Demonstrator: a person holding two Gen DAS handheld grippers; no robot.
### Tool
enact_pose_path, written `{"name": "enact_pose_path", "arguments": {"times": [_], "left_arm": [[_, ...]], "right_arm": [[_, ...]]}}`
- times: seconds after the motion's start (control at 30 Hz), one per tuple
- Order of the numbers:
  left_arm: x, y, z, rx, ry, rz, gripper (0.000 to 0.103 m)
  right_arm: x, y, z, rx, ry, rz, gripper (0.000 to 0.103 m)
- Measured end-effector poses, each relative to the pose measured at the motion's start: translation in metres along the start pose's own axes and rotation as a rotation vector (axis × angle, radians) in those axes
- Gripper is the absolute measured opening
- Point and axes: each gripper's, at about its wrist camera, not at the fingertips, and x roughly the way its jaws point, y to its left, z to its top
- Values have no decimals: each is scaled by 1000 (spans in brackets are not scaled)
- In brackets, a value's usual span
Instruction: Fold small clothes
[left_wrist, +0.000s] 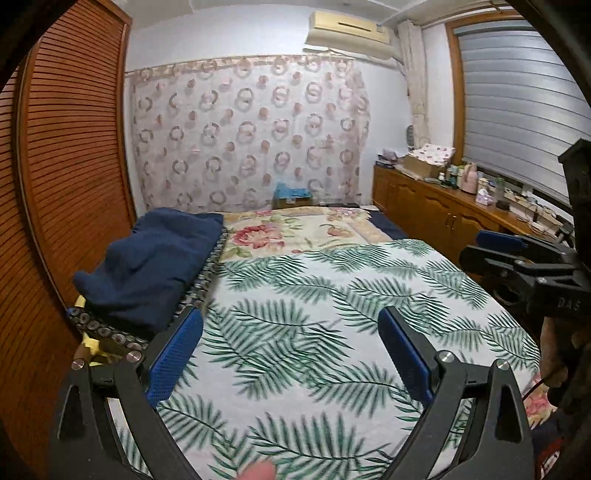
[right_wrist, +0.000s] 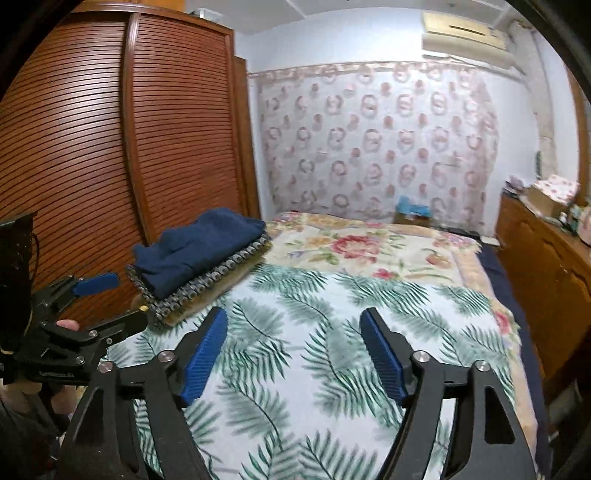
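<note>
Jaws on both of your grippers stand spread wide with nothing between them. Your left gripper (left_wrist: 291, 349) hovers over the palm-leaf sheet (left_wrist: 332, 295), its blue pads (left_wrist: 177, 354) well apart. Your right gripper (right_wrist: 293, 354) hangs over the same sheet (right_wrist: 314, 332), equally spread; it also shows at the right edge of the left wrist view (left_wrist: 509, 251), held apart from the cloth.

Your folded clothes sit in a stack (left_wrist: 147, 269) at the left side of the bed (left_wrist: 291, 230), close to the louvred wardrobe (left_wrist: 70, 147). On top lies a navy garment (right_wrist: 199, 243), folded, resting on a patterned grey piece (right_wrist: 207, 288) whose edge sticks out beneath it; something yellow (left_wrist: 90, 347) peeks out under that. The stack lies just beyond your left gripper's left pad, not touching it.

Past the palm-leaf sheet, a floral blanket (right_wrist: 369, 247) covers the far part of the bed. A ring-patterned curtain (left_wrist: 251, 133) hangs behind the bed, an air conditioner (left_wrist: 351, 33) sits above it, and a wooden cabinet (left_wrist: 443, 206) with small items on top runs along the right wall under the window blind (left_wrist: 517, 110).
</note>
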Motion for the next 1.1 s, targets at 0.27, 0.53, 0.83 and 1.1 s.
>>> {"name": "enact_pose_path", "arguments": {"times": [0.27, 0.53, 0.83, 1.1], "left_arm": [[-15, -21, 8, 9, -30, -12, 96], [-25, -20, 18, -10, -66, 17, 96], [-28, -15, 19, -21, -74, 34, 96], [-29, -14, 19, -36, -78, 40, 96]], "right_arm": [[-52, 2, -18, 73, -43, -108, 80], [-91, 11, -20, 98, -96, -170, 80], [-89, 19, -25, 95, -98, -185, 80], [-87, 13, -23, 87, -97, -192, 80]]}}
